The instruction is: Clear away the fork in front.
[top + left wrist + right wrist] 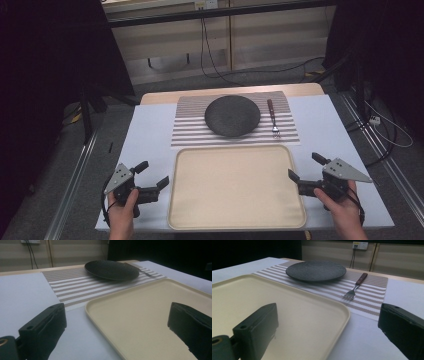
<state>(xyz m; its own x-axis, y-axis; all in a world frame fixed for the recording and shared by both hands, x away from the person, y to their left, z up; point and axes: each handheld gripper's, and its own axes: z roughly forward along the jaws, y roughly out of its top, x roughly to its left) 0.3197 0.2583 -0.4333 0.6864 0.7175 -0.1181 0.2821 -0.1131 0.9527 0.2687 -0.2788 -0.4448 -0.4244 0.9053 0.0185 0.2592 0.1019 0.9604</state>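
Presently both sets of jaws stand wide apart with nothing between them. Left gripper [153, 174] sits just beside the tray's [235, 220] left edge, right gripper [306, 166] at its right edge. Beyond, a dark plate [232, 115] and fork [273, 118] lie on a striped mat [190, 125].

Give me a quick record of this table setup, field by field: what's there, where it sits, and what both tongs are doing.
tray: beige tray, empty, near edge
placemat: striped placemat beyond the tray
plate: dark plate on the placemat
fork: fork right of the plate, tines toward the tray
left tongs: left tongs open, empty
right tongs: right tongs open, empty
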